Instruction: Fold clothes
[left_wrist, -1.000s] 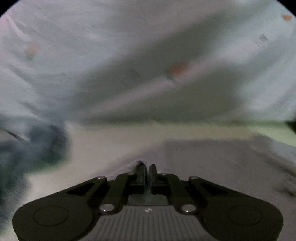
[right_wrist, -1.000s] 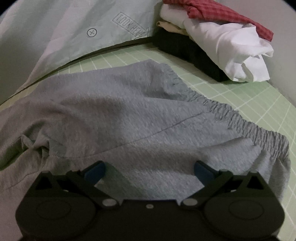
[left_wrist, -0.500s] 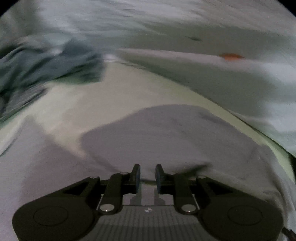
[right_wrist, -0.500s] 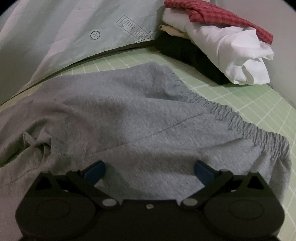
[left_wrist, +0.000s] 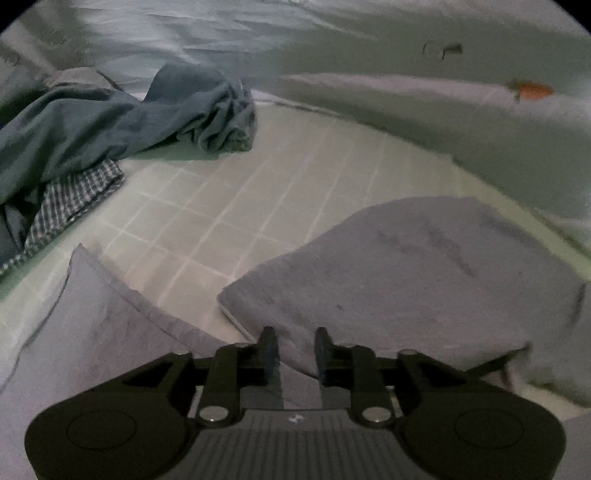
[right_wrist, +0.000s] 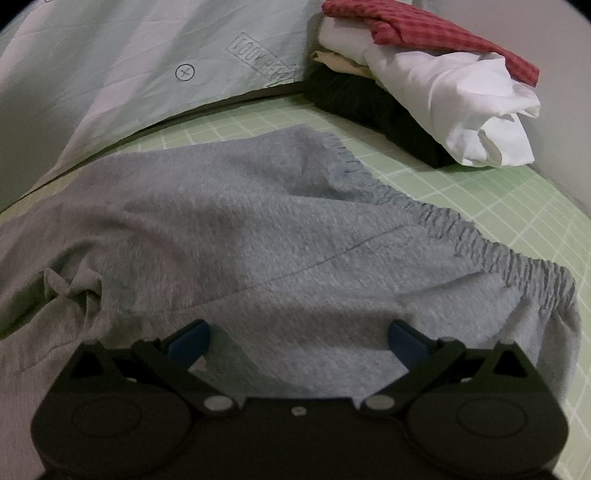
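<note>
Lying spread across the green grid mat, the grey shorts are the item under work, their gathered waistband toward the folded stack at the mat's far corner. The right gripper hovers over the shorts, jaws wide apart, nothing between them. The left gripper sits over a folded-over grey leg, jaws opening, cloth beneath but not pinched. A blue garment lies crumpled at the mat's far edge.
</note>
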